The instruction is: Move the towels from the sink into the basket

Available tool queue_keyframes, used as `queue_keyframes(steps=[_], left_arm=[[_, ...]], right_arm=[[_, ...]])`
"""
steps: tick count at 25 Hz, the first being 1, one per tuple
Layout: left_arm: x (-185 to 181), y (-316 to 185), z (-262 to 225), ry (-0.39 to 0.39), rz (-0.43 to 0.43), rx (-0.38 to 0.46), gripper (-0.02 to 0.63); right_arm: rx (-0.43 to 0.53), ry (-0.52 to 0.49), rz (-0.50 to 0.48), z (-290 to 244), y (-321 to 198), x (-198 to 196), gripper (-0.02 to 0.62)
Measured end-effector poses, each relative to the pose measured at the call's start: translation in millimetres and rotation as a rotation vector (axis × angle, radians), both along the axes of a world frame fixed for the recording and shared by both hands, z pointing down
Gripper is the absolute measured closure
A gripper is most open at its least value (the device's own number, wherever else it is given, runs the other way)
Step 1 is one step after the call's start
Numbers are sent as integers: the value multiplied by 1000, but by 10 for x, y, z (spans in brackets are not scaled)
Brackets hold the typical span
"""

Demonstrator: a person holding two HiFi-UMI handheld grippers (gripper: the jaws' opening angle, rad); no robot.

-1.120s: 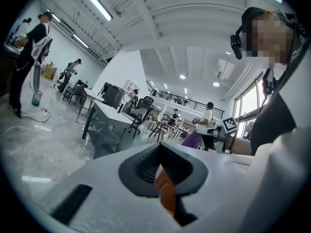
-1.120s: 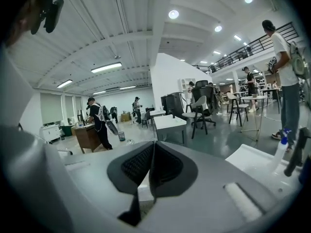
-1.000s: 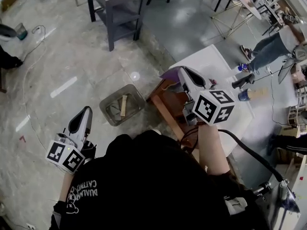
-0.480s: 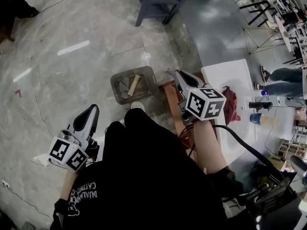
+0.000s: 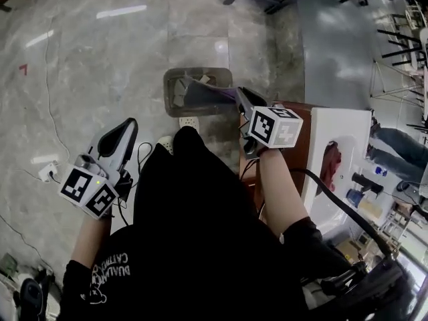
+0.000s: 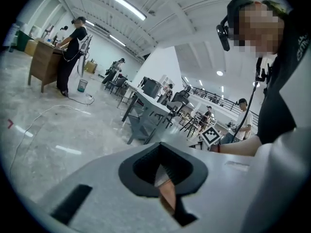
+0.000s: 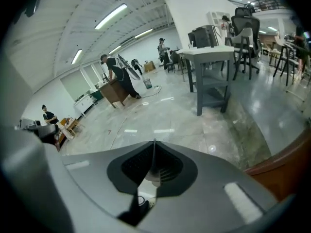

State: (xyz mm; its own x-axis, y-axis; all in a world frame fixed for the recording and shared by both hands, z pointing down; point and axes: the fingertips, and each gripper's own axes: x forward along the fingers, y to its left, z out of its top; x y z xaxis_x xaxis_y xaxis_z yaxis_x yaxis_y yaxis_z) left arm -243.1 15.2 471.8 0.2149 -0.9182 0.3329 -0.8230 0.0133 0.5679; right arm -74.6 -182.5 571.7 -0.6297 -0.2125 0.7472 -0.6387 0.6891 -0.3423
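Getting this step right means finishing over the open mouth of the basket rather than over its rim. The grey stone floor (image 5: 100, 59) fills the upper left of the head view, and the white sink (image 5: 348, 122) sits at the right edge on a wooden cabinet (image 5: 299, 139). The basket (image 5: 175, 79) stands on the floor at upper centre, just beyond the person's knees. A purple towel (image 5: 207, 95) lies across its right half and appears to run up to the tip of the right gripper (image 5: 239, 92), which points steeply down at the basket's near right corner. Its claw is pinched to a narrow slit. Its own view shows the pads together and no cloth past them, so the grip is likely on a thin edge hanging below the tips. I would bring that tip further toward the basket's centre and let the cloth pile up inside before opening, so no tail drapes over the wall. A dark red towel (image 5: 330, 166) lies in the sink bowl at middle right and is not yet moved. The left gripper (image 5: 127, 126), at lower left and well apart from both, has its claw closed on nothing.
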Motion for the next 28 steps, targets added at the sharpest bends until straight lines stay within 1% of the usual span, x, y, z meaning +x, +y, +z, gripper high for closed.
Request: queue_keyframes(steps=[4,8,11,14,18,21,24,26,28], left_arm=[[26,-194,277,3,-32,-46,600],[80,-357,581,45,-30,-83,600],[198,-382,855,69,-15,-169,600],[252,-410,1173,76,-30,-247,600],[325,-477,1605,68,-26,-317,600],[384,-581,1779,77,-23,-339,601],[406,-697,1908,109,-36,-353,601],[409,-745,1994,141,-50,-375,601],[397,-788,2051,148,-63,-384,600]], right_arm=[[-123,55,-51,655,6,-72,578],[-191,110,-94,1243,-96,-119,578],[-262,183,-149,1689,-112,-40,578],[-328,233,-201,2102,-157,57,578],[-409,243,-238,2529,-201,155,578],[-459,244,-268,2715,-142,205,580],[-509,255,-260,2902,-135,260,580],[-527,271,-222,3042,-208,298,580],[-534,284,-175,3172,-298,333,580]])
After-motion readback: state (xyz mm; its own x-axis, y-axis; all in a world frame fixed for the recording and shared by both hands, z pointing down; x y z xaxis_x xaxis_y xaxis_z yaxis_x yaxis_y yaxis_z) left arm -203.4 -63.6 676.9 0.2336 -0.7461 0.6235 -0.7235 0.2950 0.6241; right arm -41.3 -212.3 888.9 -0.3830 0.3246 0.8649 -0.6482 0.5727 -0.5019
